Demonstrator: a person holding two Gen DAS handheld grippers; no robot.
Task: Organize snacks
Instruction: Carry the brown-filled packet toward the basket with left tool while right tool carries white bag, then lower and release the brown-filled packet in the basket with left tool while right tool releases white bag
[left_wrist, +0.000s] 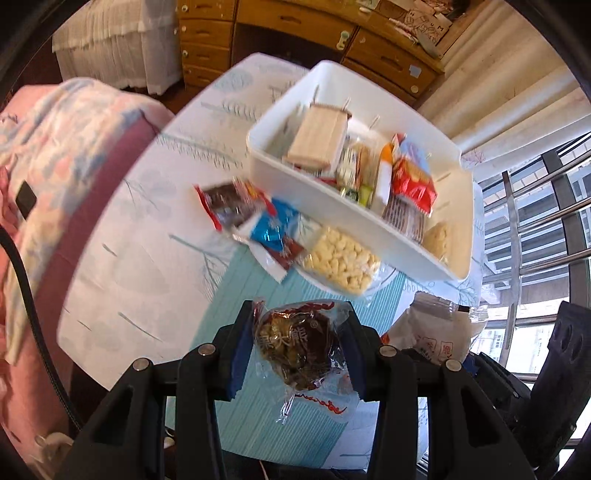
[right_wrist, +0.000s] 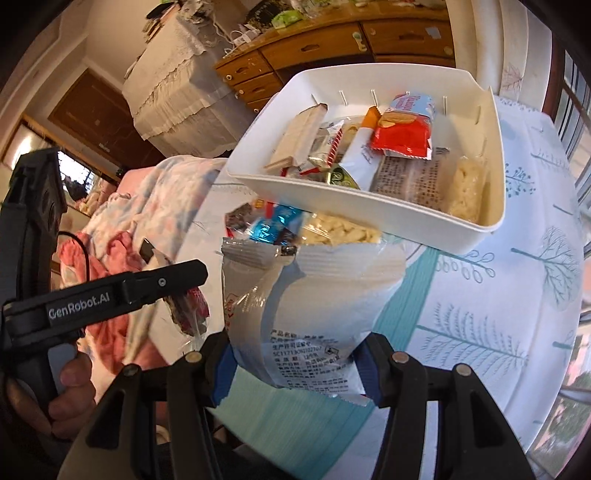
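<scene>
Jaws: left gripper (left_wrist: 300, 343) clamps brown snack (left_wrist: 299, 354) | right gripper (right_wrist: 295, 365) clamps white bag (right_wrist: 303, 306) — print visible there only

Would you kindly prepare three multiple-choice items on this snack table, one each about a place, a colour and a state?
1. Where does the clear bag of pale puffs lie?
A. inside the white bin
B. on the table against the bin's near wall
C. on the pink bedding

2. What colour is the bin?
A. white
B. green
C. black

3. What is the left hand-held gripper doing?
A. standing open with nothing in it
B. gripping a dark brown snack packet
C. gripping a wafer bar

Answers: 1 B, the puffs sit on the tablecloth just outside the bin; 2 A, its walls are plain white; 3 B, the brown snack packet sits clamped between the blue pads.
</scene>
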